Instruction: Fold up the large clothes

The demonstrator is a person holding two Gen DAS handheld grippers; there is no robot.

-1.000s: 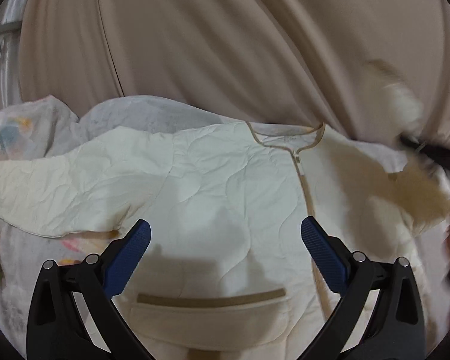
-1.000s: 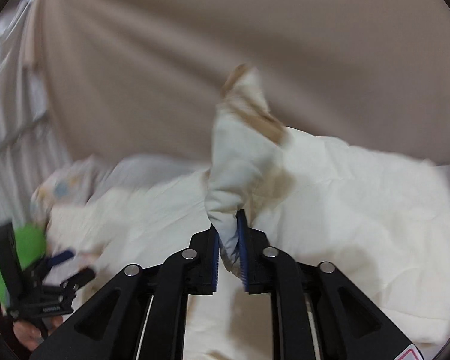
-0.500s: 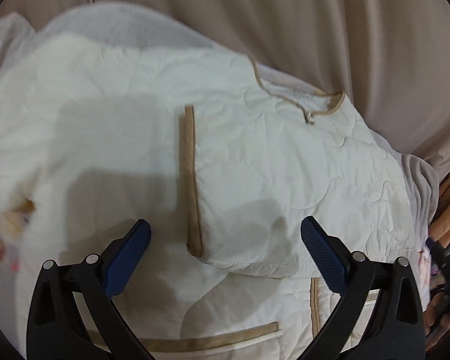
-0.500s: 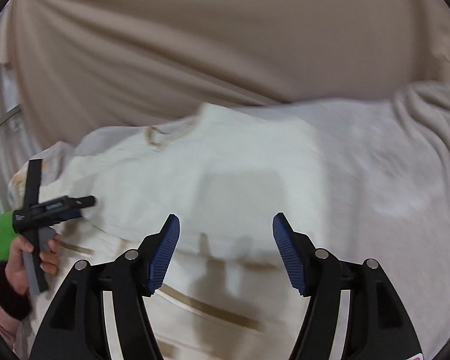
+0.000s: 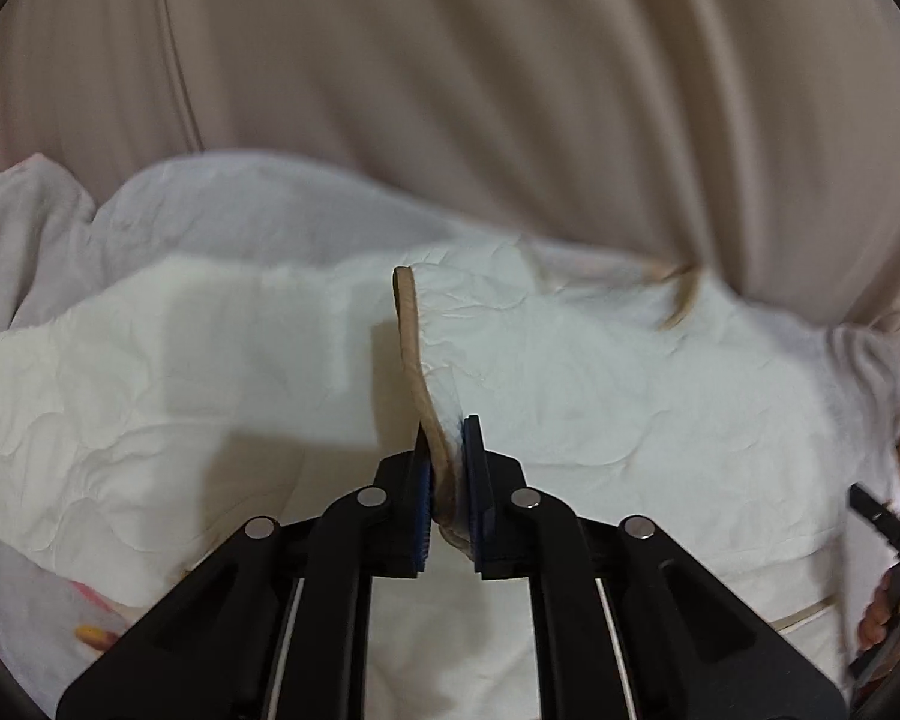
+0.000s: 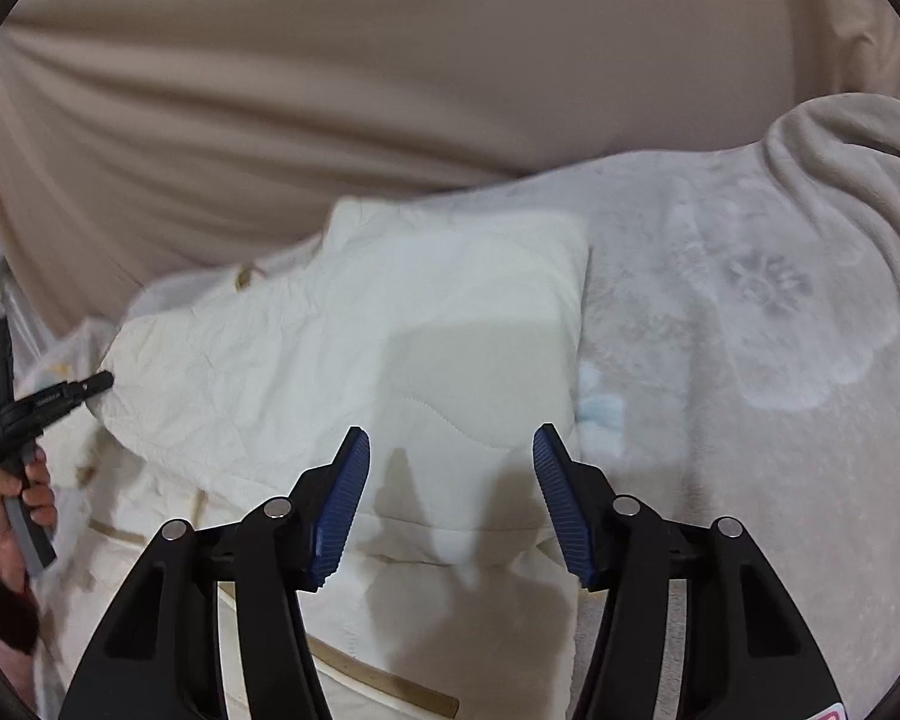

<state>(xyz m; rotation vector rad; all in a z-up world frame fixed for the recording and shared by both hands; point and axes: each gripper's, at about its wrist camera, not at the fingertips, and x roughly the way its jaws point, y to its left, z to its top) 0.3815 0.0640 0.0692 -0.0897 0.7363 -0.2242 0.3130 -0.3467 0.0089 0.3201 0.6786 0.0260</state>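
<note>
A cream quilted jacket point(image 5: 570, 384) with tan trim lies spread on a pale blanket. Its right sleeve is folded across the chest. My left gripper point(image 5: 448, 480) is shut on the tan-trimmed cuff point(image 5: 411, 348) of that sleeve and holds it raised off the jacket. In the right wrist view the jacket point(image 6: 342, 372) lies below my right gripper point(image 6: 450, 498), which is open and empty above the folded sleeve. The left gripper point(image 6: 99, 384) shows at the left there, at the jacket's edge.
A beige curtain point(image 5: 450, 90) hangs behind the bed. A pale grey fleece blanket point(image 6: 750, 312) with flower print covers the bed to the right. A patterned cloth point(image 5: 30, 228) lies at the far left. The right gripper point(image 5: 888, 528) shows at the left view's right edge.
My right gripper let go of the sleeve after laying it across the jacket and opened. My left gripper closed on the sleeve's tan cuff and lifted it.
</note>
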